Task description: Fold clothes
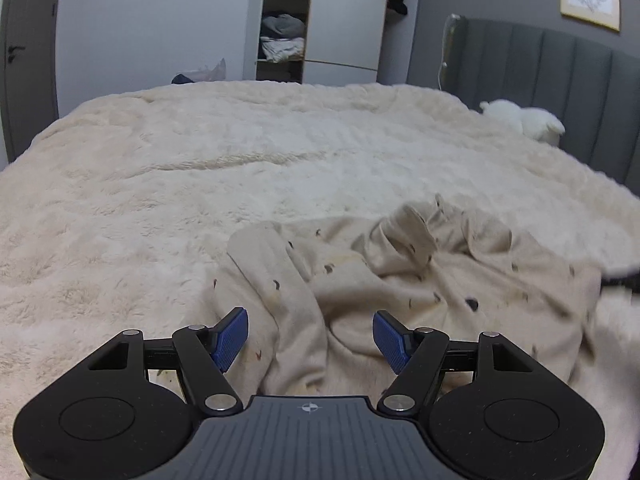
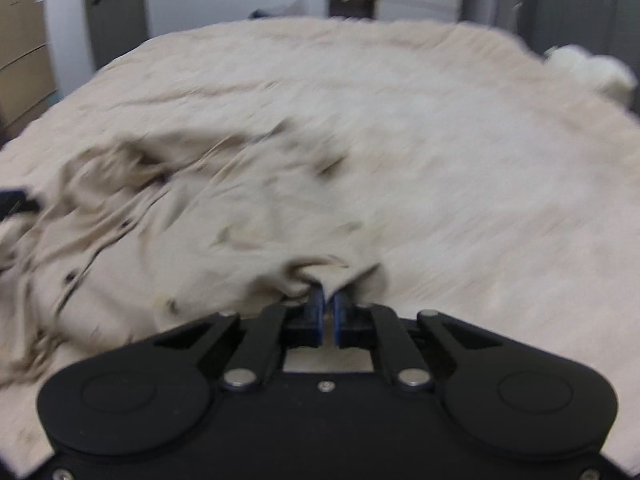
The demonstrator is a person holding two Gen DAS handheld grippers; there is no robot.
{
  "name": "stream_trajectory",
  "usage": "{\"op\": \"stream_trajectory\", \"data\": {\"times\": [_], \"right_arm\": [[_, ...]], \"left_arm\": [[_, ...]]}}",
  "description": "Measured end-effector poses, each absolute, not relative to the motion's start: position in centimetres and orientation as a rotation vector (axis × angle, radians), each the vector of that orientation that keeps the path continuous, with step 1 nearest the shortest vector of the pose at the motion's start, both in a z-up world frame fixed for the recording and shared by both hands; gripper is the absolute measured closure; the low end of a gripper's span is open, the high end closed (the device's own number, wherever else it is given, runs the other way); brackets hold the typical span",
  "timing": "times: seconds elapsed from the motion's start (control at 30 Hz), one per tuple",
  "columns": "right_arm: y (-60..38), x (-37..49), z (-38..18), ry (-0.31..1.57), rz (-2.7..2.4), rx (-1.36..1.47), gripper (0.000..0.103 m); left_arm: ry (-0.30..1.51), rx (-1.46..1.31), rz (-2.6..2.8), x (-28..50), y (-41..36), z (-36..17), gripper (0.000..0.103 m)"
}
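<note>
A beige garment (image 1: 400, 276) with small dark marks lies crumpled on the fluffy cream bedspread (image 1: 200, 168). My left gripper (image 1: 310, 338) hovers just over its near edge, blue pads wide open, a fold of cloth lying between them untouched. In the right wrist view, which is motion-blurred, the same garment (image 2: 180, 216) spreads to the left. My right gripper (image 2: 328, 308) is shut on a pinched edge of it. The left gripper's black tip (image 2: 16, 200) peeks in at the left edge of that view.
A white plush toy (image 1: 524, 118) rests by the grey padded headboard (image 1: 560, 76). Behind the bed stands a wardrobe with open shelves (image 1: 282, 28) holding clothes. A dark door (image 2: 114, 12) and cardboard boxes (image 2: 24, 48) are at the far left.
</note>
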State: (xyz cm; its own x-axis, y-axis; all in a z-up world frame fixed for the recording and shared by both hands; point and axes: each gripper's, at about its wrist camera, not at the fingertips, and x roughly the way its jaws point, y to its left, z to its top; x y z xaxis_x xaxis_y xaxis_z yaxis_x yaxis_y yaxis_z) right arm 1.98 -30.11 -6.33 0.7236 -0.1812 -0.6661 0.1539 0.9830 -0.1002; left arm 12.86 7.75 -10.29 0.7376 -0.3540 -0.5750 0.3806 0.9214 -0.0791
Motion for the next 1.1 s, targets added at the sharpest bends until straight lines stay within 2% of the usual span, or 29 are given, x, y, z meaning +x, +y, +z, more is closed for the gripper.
{"op": "stream_trajectory", "data": {"times": [0.07, 0.13, 0.17, 0.23, 0.3, 0.37, 0.43, 0.5, 0.53, 0.63, 0.73, 0.77, 0.9, 1.1], "right_arm": [[-30.5, 2.4, -5.9, 0.726, -0.245, -0.060, 0.103], [-30.7, 2.2, -5.4, 0.737, -0.236, -0.025, 0.097], [-30.8, 2.1, -5.2, 0.742, -0.230, -0.008, 0.091], [-29.9, 1.0, -5.0, 0.740, -0.165, 0.011, 0.087], [-28.5, 0.0, -5.1, 0.746, -0.115, 0.000, 0.073], [-26.9, -0.9, -5.7, 0.763, -0.065, -0.007, 0.065], [-24.9, -1.9, -6.6, 0.794, -0.009, -0.005, 0.063], [-22.2, -2.2, -8.5, 0.844, 0.052, -0.027, 0.053], [-21.1, -2.1, -9.4, 0.866, 0.069, -0.045, 0.052], [-18.9, -1.8, -11.8, 0.910, 0.023, -0.132, 0.056], [-19.6, -0.7, -12.7, 0.922, -0.063, -0.108, 0.085], [-19.9, -0.7, -12.6, 0.915, -0.082, -0.114, 0.101], [-21.9, -0.7, -9.8, 0.837, -0.137, -0.134, 0.102], [-26.0, 0.1, -1.8, 0.662, -0.201, -0.193, 0.102]], "left_arm": [[0.624, 0.032, -0.399, 12.9, 7.9, -10.4, 0.039], [0.626, 0.020, -0.395, 13.0, 8.1, -10.5, 0.039], [0.627, 0.016, -0.393, 13.0, 8.1, -10.5, 0.039], [0.625, 0.018, -0.394, 12.9, 8.0, -10.5, 0.039], [0.623, 0.020, -0.395, 12.8, 7.9, -10.4, 0.039], [0.621, 0.022, -0.396, 12.7, 7.8, -10.3, 0.039], [0.619, 0.024, -0.397, 12.6, 7.7, -10.2, 0.038], [0.619, 0.035, -0.396, 12.5, 7.5, -10.2, 0.036], [0.619, 0.045, -0.396, 12.5, 7.3, -10.3, 0.035], [0.628, 0.049, -0.388, 12.7, 7.4, -10.7, 0.035], [0.640, 0.035, -0.376, 13.0, 7.7, -11.0, 0.035], [0.642, 0.033, -0.373, 13.1, 7.7, -11.1, 0.035], [0.636, 0.030, -0.365, 13.2, 8.0, -10.9, 0.035], [0.625, 0.026, -0.369, 13.2, 8.0, -10.6, 0.035]]}}
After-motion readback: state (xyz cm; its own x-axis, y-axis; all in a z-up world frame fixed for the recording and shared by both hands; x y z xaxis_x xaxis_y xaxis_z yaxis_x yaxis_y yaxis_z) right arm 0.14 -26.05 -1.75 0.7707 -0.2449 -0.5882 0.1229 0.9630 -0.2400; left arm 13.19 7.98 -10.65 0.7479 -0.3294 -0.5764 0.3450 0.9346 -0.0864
